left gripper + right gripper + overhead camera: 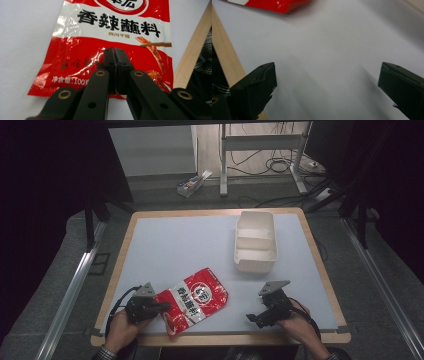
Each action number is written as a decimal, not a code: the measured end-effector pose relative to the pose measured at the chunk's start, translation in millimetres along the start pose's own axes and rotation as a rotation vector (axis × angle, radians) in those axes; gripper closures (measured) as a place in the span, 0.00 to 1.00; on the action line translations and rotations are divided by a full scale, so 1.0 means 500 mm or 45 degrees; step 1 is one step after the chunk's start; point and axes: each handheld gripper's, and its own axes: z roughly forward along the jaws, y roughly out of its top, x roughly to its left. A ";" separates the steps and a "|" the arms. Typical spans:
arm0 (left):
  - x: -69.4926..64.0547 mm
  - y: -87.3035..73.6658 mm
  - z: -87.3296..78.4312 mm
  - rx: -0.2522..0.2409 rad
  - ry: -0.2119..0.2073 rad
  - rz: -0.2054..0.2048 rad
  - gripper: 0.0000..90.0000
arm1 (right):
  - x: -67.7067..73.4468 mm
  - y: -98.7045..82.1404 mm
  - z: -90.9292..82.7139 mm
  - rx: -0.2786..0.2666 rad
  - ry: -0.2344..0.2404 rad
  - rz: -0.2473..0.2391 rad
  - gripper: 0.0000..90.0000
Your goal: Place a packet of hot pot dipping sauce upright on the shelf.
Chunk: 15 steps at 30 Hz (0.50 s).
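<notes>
From up high, a table [165, 245] with a pale top and a wooden rim sits in the middle. A red and white bag [195, 301] lies flat near the front edge, on the left side. The left gripper [161, 308] is in the person's left hand, right at the bag's left edge, touching it. Its jaws look pressed together. The right gripper [253, 318] is in the right hand, near the front edge on the right, well apart from the bag. A white box [255, 241] with walls inside it stands farther back on the right. It is well apart from both hands.

From the left gripper view, the two black jaws are closed tight, side by side, with no gap. Their tips lie over the bottom part of the bag [110, 42]. I cannot tell if they pinch the bag's skin or just rest on it. The bag is shiny, red with a white band and black letters. The wooden rim runs along the right.

From the right gripper view, the two jaws stand far apart with only bare table [332, 55] between them. They hold nothing. A red corner of the bag [279, 4] peeks in at the top left. The wooden rim runs down the left side.
</notes>
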 end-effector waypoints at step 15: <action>-0.003 -0.012 -0.003 -0.006 0.019 -0.037 1.00 | 0.033 0.087 0.082 0.016 0.162 -0.014 0.02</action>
